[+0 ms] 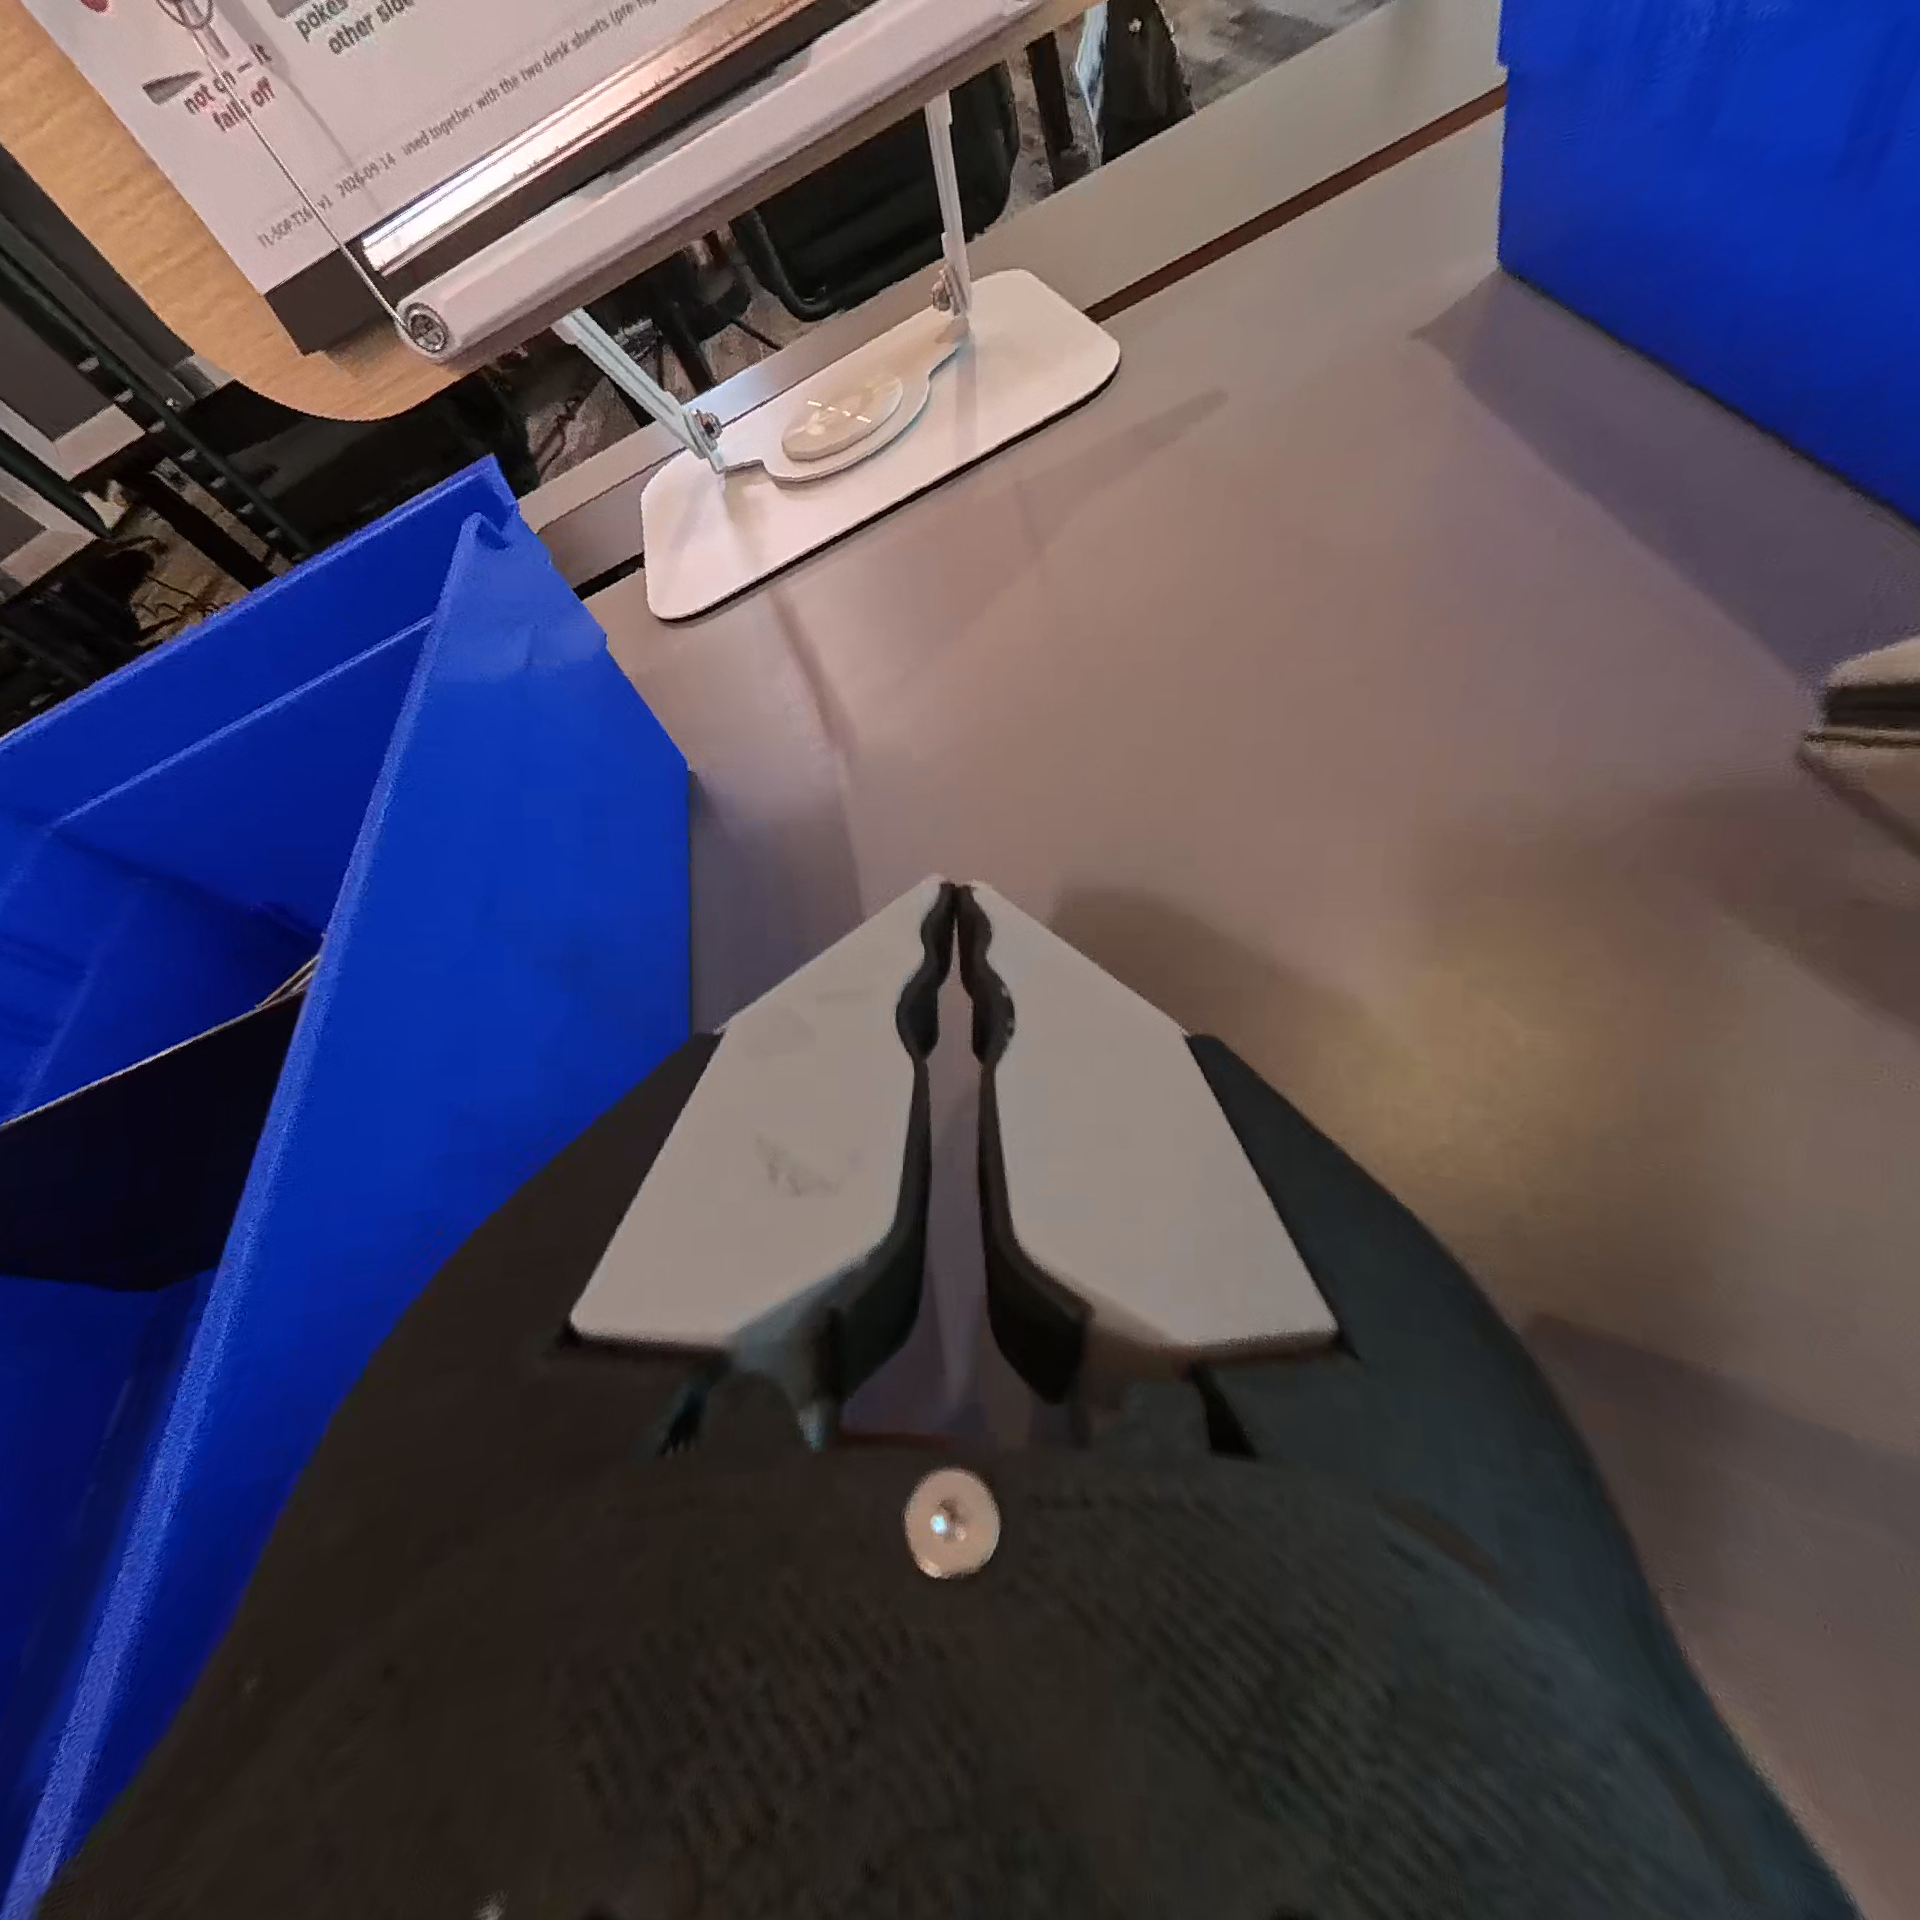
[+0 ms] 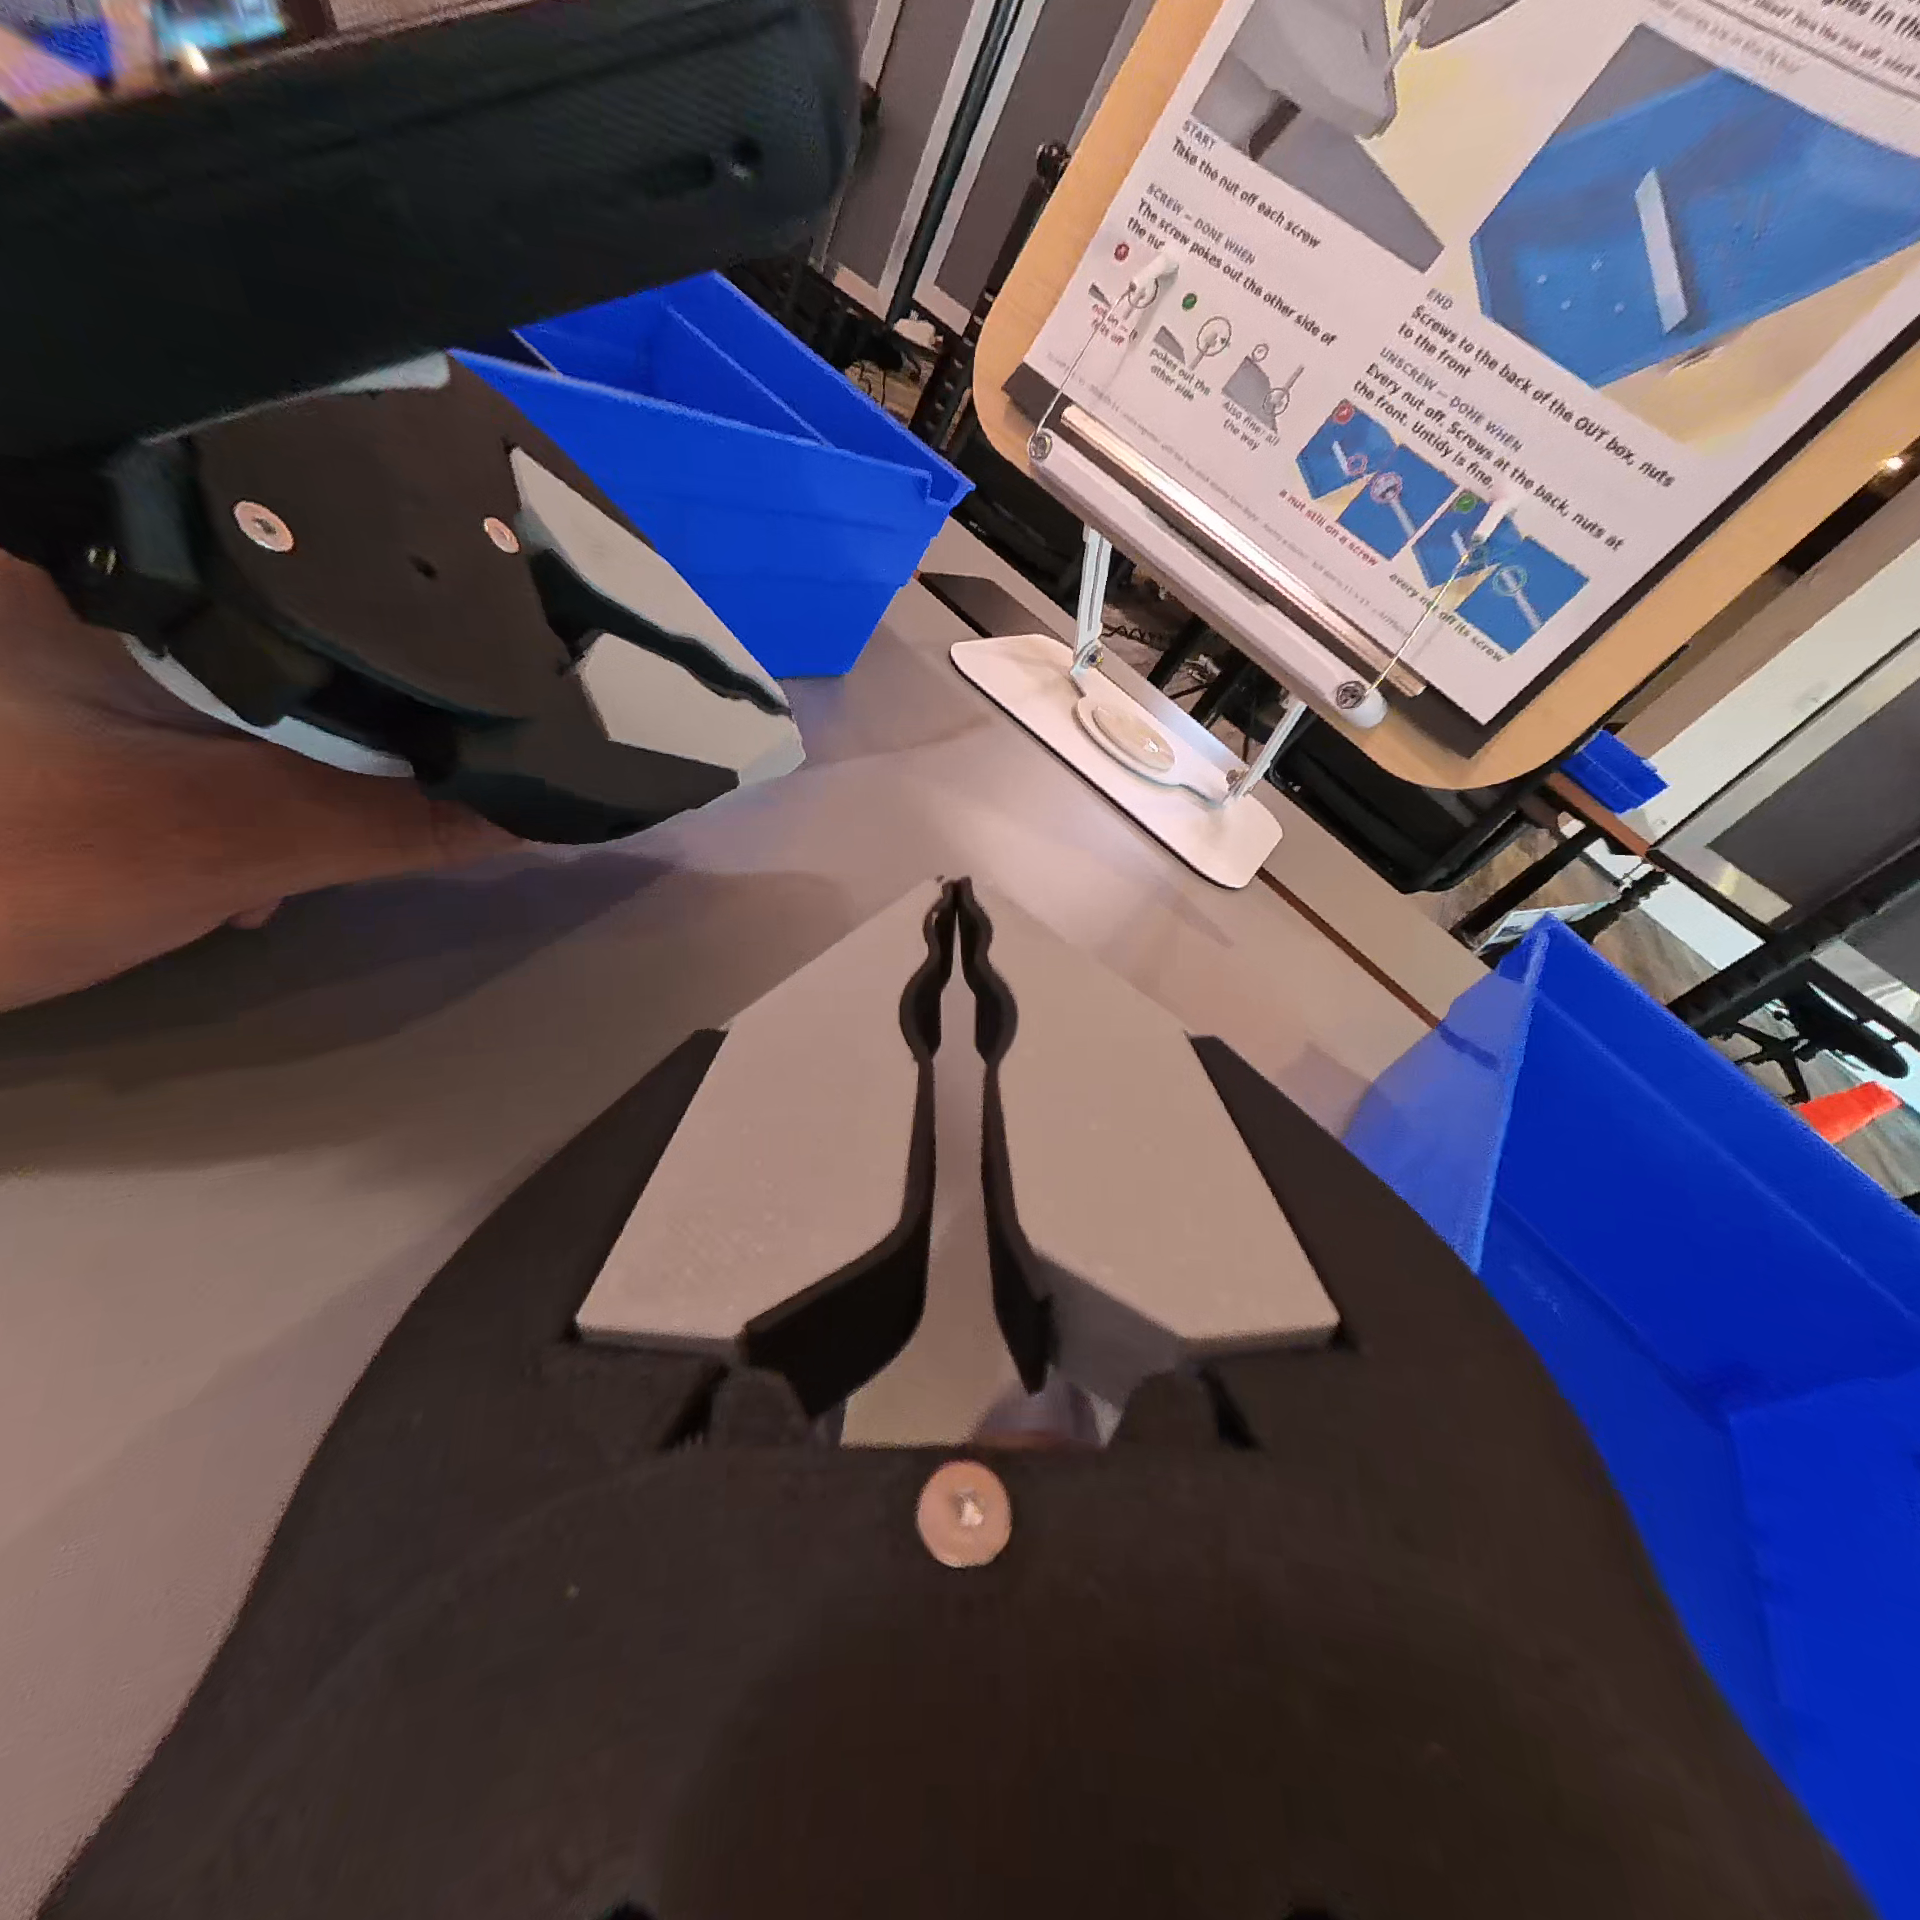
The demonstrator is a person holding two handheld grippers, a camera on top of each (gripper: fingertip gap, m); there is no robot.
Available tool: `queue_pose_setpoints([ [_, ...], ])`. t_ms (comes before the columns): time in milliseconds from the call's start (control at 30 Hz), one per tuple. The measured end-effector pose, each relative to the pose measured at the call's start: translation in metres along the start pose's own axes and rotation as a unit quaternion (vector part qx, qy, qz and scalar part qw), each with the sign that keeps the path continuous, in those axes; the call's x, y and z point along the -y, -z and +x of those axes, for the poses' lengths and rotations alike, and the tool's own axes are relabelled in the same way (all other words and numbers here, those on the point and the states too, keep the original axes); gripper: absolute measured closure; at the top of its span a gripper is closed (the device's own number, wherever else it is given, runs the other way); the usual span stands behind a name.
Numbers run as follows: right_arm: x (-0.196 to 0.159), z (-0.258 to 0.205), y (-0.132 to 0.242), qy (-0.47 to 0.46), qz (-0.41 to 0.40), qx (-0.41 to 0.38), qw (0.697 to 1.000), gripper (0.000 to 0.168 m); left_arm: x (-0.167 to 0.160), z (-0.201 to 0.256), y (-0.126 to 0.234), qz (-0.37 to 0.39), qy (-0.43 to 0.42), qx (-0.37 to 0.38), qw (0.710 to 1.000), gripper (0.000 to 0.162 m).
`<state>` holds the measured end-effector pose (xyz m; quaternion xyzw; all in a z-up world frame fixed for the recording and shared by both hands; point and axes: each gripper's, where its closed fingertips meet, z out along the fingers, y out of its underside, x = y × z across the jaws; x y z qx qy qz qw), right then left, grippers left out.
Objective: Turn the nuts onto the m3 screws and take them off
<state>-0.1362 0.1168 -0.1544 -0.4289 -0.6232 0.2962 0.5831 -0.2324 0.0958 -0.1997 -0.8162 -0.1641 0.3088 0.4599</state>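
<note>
Two grippers, both clenched on nothing. Left gripper (image 1: 954, 894) has its tips pressed together, no screw or nut between them; it hangs over bare grey bench (image 1: 1299, 727). Right gripper (image 2: 956, 891) is the same: tips meet, nothing held.

Outward from the left gripper: blue bin (image 1: 343, 935) at 9 o'clock, close beside it, divider inside, contents in shadow. Second blue bin (image 1: 1714, 208) at 1 o'clock, only its outer wall shows. White stand base (image 1: 883, 436) at 12 o'clock carries the instruction board (image 1: 312, 156).

Right wrist view: left gripper (image 2: 727, 727) at 10 o'clock, tilted, hand behind it. One blue bin (image 2: 748, 499) behind it at 11 o'clock, another blue bin (image 2: 1662, 1299) at 3 o'clock just beside the right gripper.

Task parts: no M3 screws or nuts visible in either view. My guess is they're in the bins; can't confirm. So screw heading and long axis can't be told.

Risks, as I judge them:
- Reaching into a bin with the gripper clenched just shoves small parts around.
- Both views blurred, suggests motion; a bin wall could get clipped.
- Parts this small slip from wide tips or cross-thread if axes aren't lined up.
</note>
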Motion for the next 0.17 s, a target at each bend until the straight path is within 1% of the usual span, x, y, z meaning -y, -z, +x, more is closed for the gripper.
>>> queue_pose_setpoints([
  [133,-0.016,0.001,-0.008,-0.015,-0.039,0.005,0.999,0.168,0.001,0.004,0.001,0.005,-0.011,-0.008,1.0,0.162],
  [167,-0.017,0.002,-0.009,-0.025,-0.04,0.006,0.999,0.168,0.002,0.006,0.001,0.007,-0.012,-0.012,1.0,0.158],
])
